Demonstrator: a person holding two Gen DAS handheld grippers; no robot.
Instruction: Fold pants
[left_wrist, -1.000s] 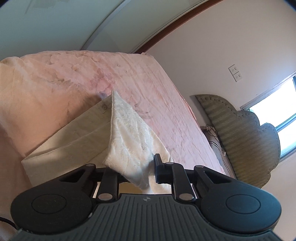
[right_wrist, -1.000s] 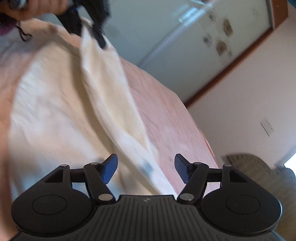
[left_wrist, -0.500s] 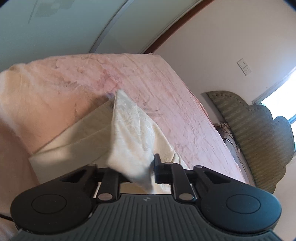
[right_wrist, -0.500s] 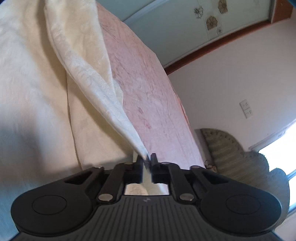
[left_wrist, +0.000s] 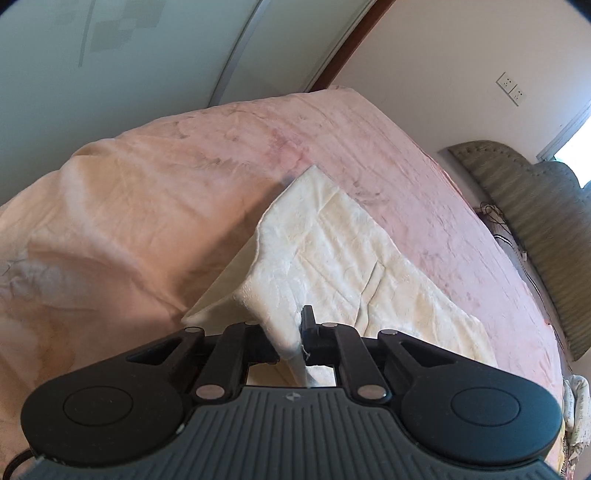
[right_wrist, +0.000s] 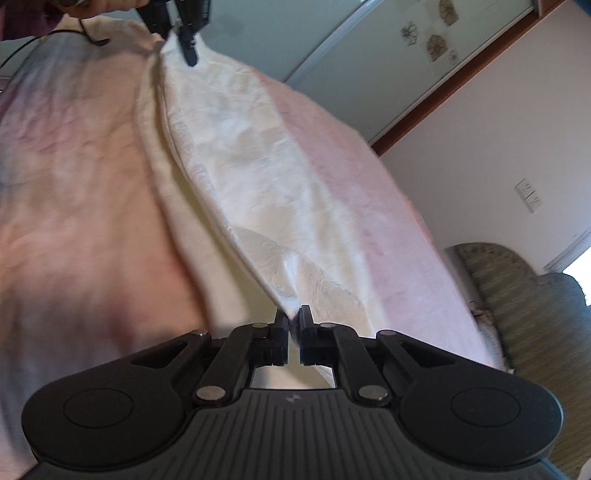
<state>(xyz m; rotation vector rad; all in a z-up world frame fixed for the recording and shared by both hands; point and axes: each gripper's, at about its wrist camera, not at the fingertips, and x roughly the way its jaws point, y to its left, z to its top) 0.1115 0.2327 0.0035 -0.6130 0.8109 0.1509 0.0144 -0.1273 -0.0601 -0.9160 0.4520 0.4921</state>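
Right wrist view: right claw (right_wrist: 294, 320) and left claw (left_wrist: 291, 332) each pinch the pants (right_wrist: 236, 155), lifted off the bed (left_wrist: 369, 147); fold partway, laying down left.

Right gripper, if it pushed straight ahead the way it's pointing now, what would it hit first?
The cream pants: the right gripper is already shut on an edge, and the fabric stretches ahead toward the left gripper. Depth is hard to judge.
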